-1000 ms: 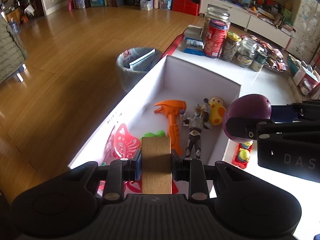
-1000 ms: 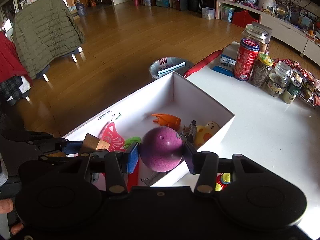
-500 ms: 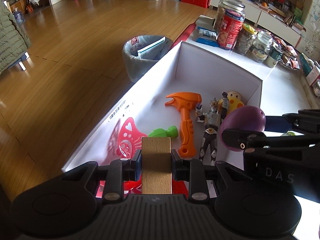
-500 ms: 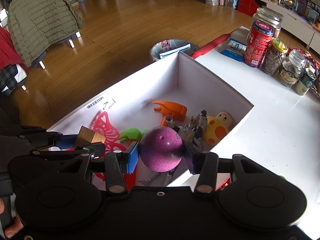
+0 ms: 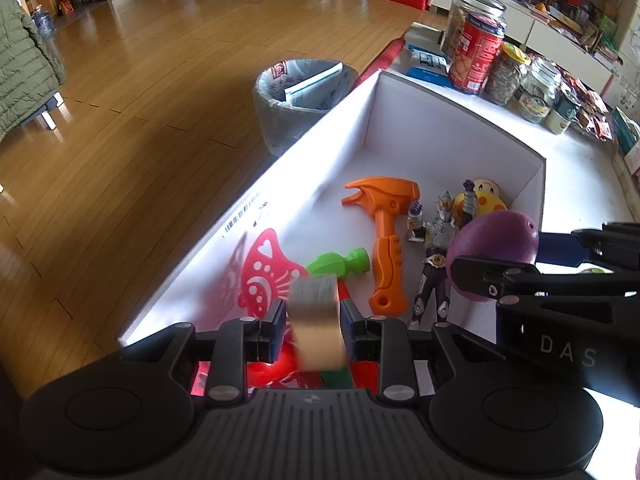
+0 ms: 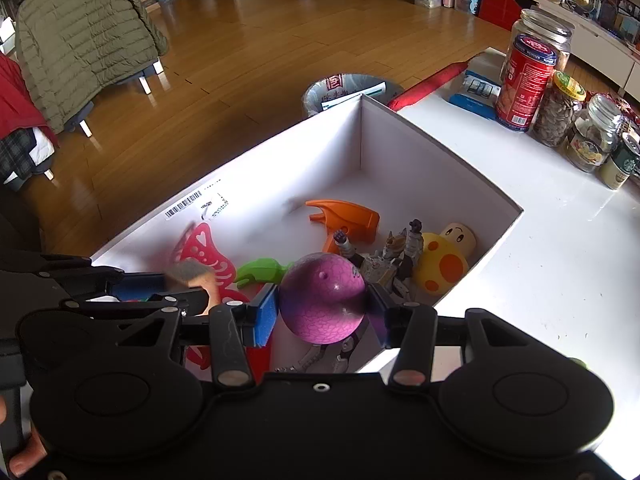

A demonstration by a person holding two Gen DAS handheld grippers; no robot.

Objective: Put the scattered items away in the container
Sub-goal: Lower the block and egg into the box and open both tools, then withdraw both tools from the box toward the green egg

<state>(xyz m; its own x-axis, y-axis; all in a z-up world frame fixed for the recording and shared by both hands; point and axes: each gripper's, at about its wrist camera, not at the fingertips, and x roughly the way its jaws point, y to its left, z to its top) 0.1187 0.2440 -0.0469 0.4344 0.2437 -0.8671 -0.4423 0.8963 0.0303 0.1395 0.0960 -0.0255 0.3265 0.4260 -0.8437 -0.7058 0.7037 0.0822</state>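
Letting go: the left gripper (image 5: 313, 330) has just been opening, its block (image 5: 318, 326) blurred and dropping into the box (image 5: 452, 120); the right gripper (image 6: 323, 312) clamps the ball (image 6: 323, 302).

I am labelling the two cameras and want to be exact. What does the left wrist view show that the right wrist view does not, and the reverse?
Only the left wrist view: the orange toy hammer with its whole handle, and the wooden block loose between the left gripper's jaws, which have just been opening.
Only the right wrist view: a fingertip at the lower left edge, and the yellow duck's whole body.
Both: the white box, the purple ball in the right gripper, the pink stencil.
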